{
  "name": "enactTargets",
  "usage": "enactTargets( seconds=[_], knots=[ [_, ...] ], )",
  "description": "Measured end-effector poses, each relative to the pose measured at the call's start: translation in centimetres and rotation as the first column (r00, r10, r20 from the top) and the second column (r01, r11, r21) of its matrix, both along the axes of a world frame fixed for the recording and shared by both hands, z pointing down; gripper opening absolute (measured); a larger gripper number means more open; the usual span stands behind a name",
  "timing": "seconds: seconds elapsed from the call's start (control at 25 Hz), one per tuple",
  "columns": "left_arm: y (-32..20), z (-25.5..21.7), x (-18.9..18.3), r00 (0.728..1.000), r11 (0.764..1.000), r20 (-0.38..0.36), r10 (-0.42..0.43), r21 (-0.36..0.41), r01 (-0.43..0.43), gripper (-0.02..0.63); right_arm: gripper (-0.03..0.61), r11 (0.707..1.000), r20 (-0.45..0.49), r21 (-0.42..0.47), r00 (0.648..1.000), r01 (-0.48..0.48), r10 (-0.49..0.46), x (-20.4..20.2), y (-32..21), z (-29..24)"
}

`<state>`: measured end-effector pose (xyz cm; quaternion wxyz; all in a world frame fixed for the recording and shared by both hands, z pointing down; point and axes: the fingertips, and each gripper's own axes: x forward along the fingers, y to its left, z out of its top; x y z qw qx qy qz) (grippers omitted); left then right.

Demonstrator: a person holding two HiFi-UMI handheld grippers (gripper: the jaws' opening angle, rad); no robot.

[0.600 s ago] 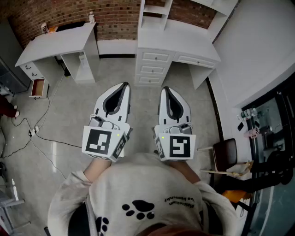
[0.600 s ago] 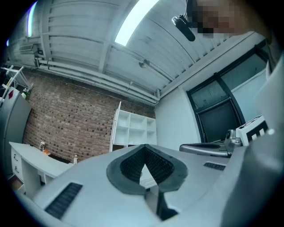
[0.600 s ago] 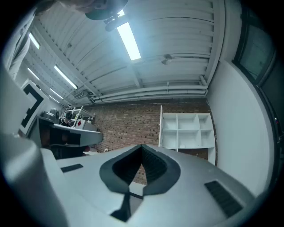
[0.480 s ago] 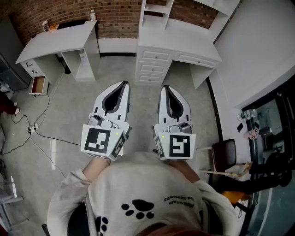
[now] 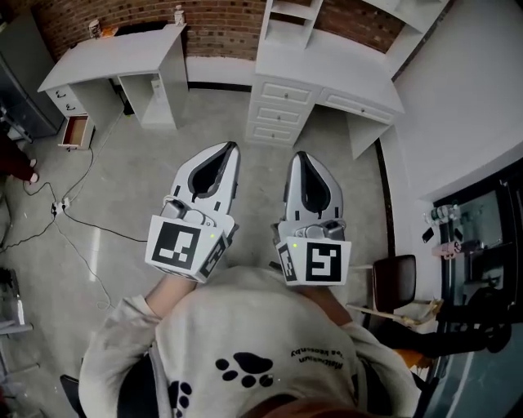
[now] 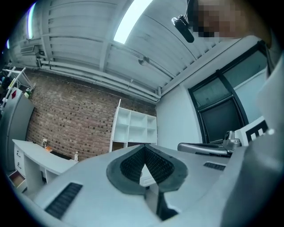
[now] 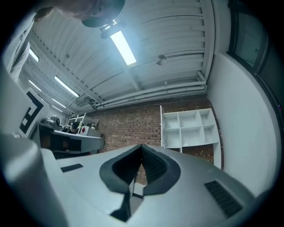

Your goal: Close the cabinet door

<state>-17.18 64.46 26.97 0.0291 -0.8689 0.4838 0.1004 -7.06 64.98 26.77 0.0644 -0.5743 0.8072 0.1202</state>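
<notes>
A white shelf unit (image 5: 288, 18) with open cubbies stands on a white desk with drawers (image 5: 282, 114) against the brick wall at the far side. It also shows in both gripper views, shelf unit (image 6: 133, 128) and shelf unit (image 7: 190, 128). A thin white panel (image 7: 162, 126) runs along its left side; I cannot tell whether that is a door. My left gripper (image 5: 232, 147) and right gripper (image 5: 301, 155) hang side by side above the floor, well short of the furniture. Both point toward it. Each has its jaws met at the tip, left gripper (image 6: 144, 148) and right gripper (image 7: 142, 147), with nothing between them.
A second white desk (image 5: 122, 57) stands at the far left, with a small drawer (image 5: 73, 131) pulled open beside it. Cables (image 5: 73, 237) trail over the concrete floor on the left. A dark chair (image 5: 396, 277) and a glass door (image 5: 482, 245) are on the right.
In the head view the desks and shelf have slid a little down and to the right. The two grippers keep their places side by side, both still shut.
</notes>
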Motion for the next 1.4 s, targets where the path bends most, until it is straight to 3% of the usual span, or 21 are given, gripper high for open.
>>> enactTargets(
  seconds=[0.4,1.12,1.4],
  knots=[
    [-5.8,0.8,0.7,0.999,0.999,-0.023,0.043,-0.004,-0.043,0.009,0.011,1.0,-0.001,0.0,1.0,-0.01,0.01,0.4,-5.3,0.7],
    [-29.7,-0.6,-1.8,0.982,0.982,-0.003,0.186,0.034,-0.186,0.009,0.011,0.993,0.004,0.026,0.993,-0.114,0.114,-2.8,-28.0,-0.1],
    [-35.5,0.1,-4.0,0.977,0.977,-0.026,0.211,0.014,-0.211,0.009,0.011,0.99,-0.023,-0.004,0.99,-0.139,0.139,-5.1,-32.9,0.8]
  ],
)
